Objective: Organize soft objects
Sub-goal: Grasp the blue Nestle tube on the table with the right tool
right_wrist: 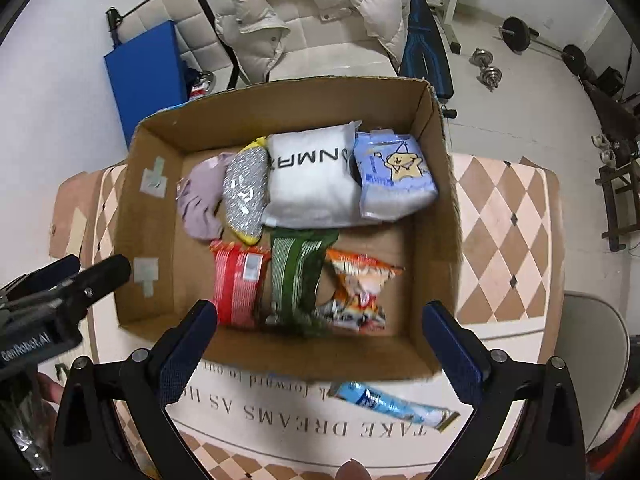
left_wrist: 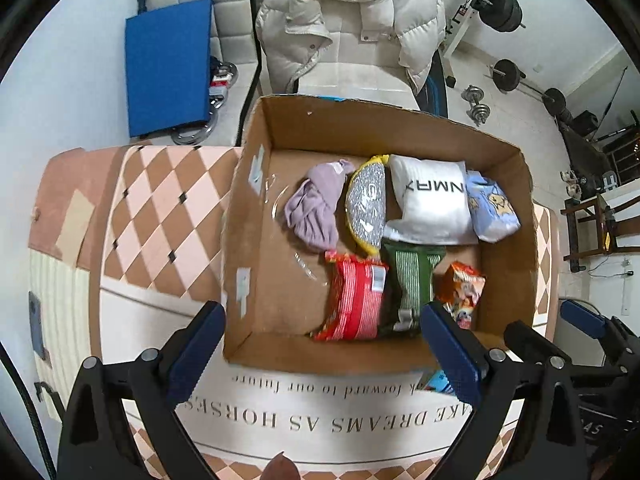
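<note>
An open cardboard box (left_wrist: 248,216) (right_wrist: 160,216) on the table holds several soft things: a lilac cloth (left_wrist: 314,210) (right_wrist: 200,204), a silver pouch (left_wrist: 366,208) (right_wrist: 245,196), a white pillow pack (left_wrist: 432,204) (right_wrist: 308,176), a blue bear pack (left_wrist: 494,210) (right_wrist: 394,176), a red packet (left_wrist: 354,300) (right_wrist: 236,284), a green packet (left_wrist: 414,284) (right_wrist: 296,276) and an orange snack bag (left_wrist: 464,292) (right_wrist: 360,288). A light-blue packet (right_wrist: 392,402) (left_wrist: 438,382) lies on the table in front of the box. My left gripper (left_wrist: 322,348) and right gripper (right_wrist: 320,344) are open and empty, above the box's near wall.
The table has a checkered cloth (left_wrist: 160,208) (right_wrist: 508,232) with printed lettering. Behind it stand a chair with a white puffer jacket (left_wrist: 352,20) (right_wrist: 312,12), a blue pad (left_wrist: 168,68) and gym weights (left_wrist: 478,106). A second chair (right_wrist: 596,356) is at the right.
</note>
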